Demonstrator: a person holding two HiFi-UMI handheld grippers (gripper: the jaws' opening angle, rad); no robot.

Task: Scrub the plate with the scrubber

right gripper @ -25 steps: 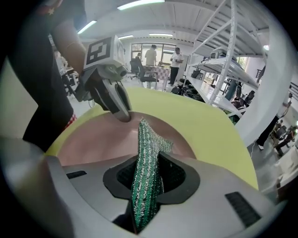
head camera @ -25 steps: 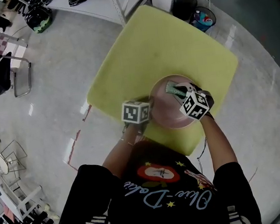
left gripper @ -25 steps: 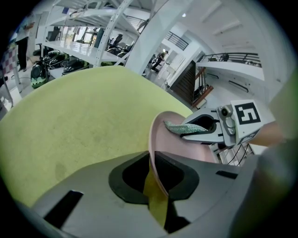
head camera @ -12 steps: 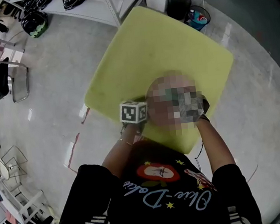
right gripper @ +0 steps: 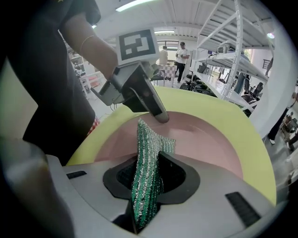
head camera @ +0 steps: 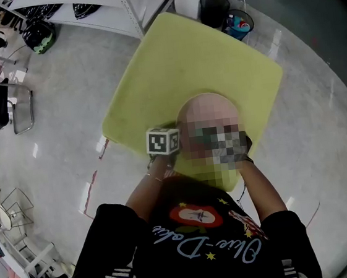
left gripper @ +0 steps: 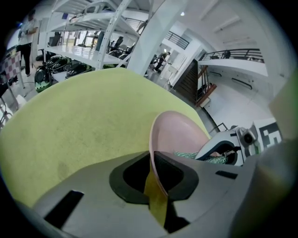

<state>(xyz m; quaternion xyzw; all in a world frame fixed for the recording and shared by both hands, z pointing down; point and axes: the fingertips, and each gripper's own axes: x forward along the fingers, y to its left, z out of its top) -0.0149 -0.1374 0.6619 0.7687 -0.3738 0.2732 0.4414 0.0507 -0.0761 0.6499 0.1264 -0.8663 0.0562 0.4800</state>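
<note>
A pink plate lies on the yellow-green table, near its front edge. My left gripper is shut on the plate's rim, which stands between its jaws. In the right gripper view the left gripper reaches in at the plate's far left rim. My right gripper is shut on a green, glittery scrubber, whose free end rests in the plate's hollow. In the head view a mosaic patch covers the plate and the right gripper; only the left gripper's marker cube shows.
A black bin and a blue bucket stand on the floor past the table's far corner. White shelving runs along the back, a chair stands at the left. People stand far off.
My right gripper with the scrubber has slid across the plate toward the person and a little left. The left gripper has kept its hold on the rim without moving.
</note>
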